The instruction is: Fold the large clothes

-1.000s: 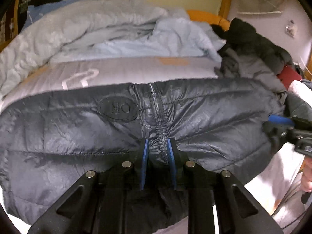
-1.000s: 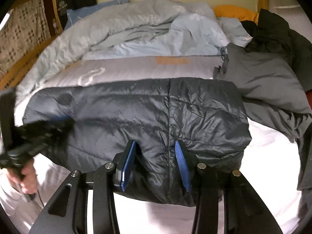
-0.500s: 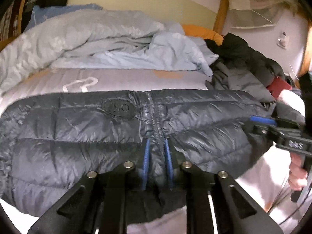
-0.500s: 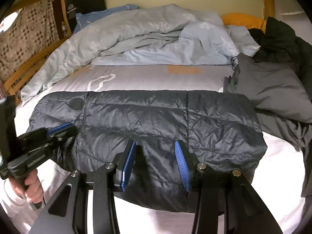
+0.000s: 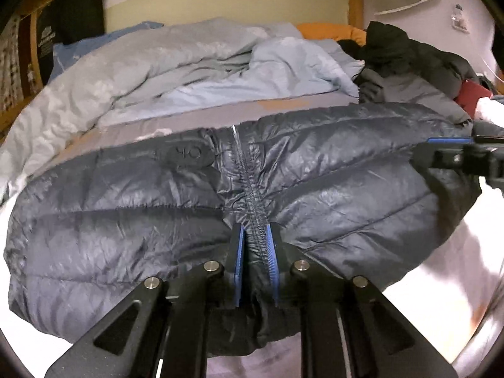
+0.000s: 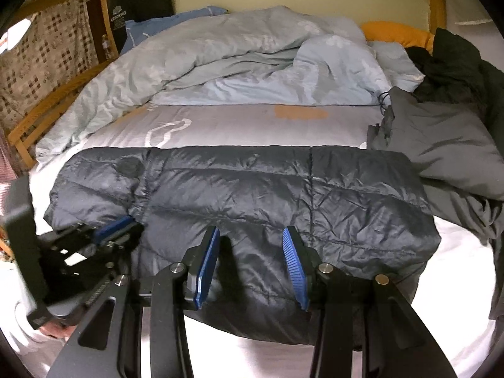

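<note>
The left gripper [image 5: 255, 230] pinches the dark quilted puffer jacket [image 5: 330, 189] at its zip, beside a round embossed patch [image 5: 186, 156], lettering unreadable. The right gripper [image 6: 252, 236] grips a thick fold.

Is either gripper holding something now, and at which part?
The left gripper pinches the dark puffer jacket at its zipper, near the front edge. The right gripper holds a wider fold of the same edge.

Bed [image 6: 239, 119] with grey sheet, rumpled blue duvet [image 6: 239, 53], dark puffer jacket [image 6: 252, 195], grey garment [image 6: 441, 145]
</note>
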Action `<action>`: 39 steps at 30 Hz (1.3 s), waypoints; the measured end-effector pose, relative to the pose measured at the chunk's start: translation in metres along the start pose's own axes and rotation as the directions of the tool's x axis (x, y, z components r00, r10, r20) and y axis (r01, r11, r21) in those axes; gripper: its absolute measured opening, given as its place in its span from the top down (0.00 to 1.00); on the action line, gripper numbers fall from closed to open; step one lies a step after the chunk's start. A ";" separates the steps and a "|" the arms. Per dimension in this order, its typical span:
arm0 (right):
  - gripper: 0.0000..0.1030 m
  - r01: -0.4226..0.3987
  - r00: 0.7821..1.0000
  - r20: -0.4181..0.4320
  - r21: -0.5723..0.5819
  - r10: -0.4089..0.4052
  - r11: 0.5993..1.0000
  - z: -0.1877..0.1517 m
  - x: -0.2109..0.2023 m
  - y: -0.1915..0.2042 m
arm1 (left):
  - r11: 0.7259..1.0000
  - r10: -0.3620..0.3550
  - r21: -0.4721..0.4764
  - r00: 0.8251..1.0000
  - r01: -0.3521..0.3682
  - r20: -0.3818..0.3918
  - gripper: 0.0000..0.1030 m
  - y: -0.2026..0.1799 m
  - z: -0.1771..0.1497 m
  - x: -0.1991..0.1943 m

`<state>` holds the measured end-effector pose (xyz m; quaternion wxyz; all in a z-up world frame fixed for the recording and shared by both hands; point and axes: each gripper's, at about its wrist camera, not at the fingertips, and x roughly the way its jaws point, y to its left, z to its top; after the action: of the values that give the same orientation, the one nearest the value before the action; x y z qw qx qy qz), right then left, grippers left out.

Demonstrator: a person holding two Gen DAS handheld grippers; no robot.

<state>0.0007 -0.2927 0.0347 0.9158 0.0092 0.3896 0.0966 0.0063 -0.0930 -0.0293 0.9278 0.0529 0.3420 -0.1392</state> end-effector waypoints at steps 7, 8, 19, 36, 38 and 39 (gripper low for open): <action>0.58 -0.164 0.987 0.013 0.043 0.163 0.986 0.013 -0.022 0.014 | 0.994 -0.066 -0.089 0.998 0.068 0.026 0.85 0.013 -0.016 0.014; 0.58 -0.186 0.983 0.007 0.050 0.186 0.981 0.020 -0.022 0.017 | 0.994 -0.064 -0.090 0.998 0.066 0.027 0.85 0.013 -0.016 0.013; 0.58 -0.216 0.947 -0.181 0.253 0.266 0.943 0.070 0.081 0.055 | 0.959 -0.150 -0.235 0.987 0.161 0.066 0.86 0.037 -0.028 0.004; 0.63 -0.033 0.944 -0.327 0.056 0.050 0.998 0.064 0.190 0.101 | 0.933 -0.185 -0.304 0.982 0.190 0.044 0.86 0.047 -0.032 0.009; 0.62 -0.038 0.948 -0.307 0.129 0.076 0.991 0.066 0.182 0.094 | 0.934 -0.185 -0.301 0.981 0.191 0.048 0.86 0.046 -0.032 0.007; 0.62 -0.056 0.953 -0.285 0.172 0.104 0.984 0.066 0.174 0.087 | 0.936 -0.183 -0.296 0.982 0.190 0.049 0.86 0.045 -0.032 0.006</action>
<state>0.1512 -0.1714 -0.0348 0.8395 0.0848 0.5269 0.1023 0.0043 -0.0448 -0.0574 0.9112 -0.1224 0.3529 -0.1736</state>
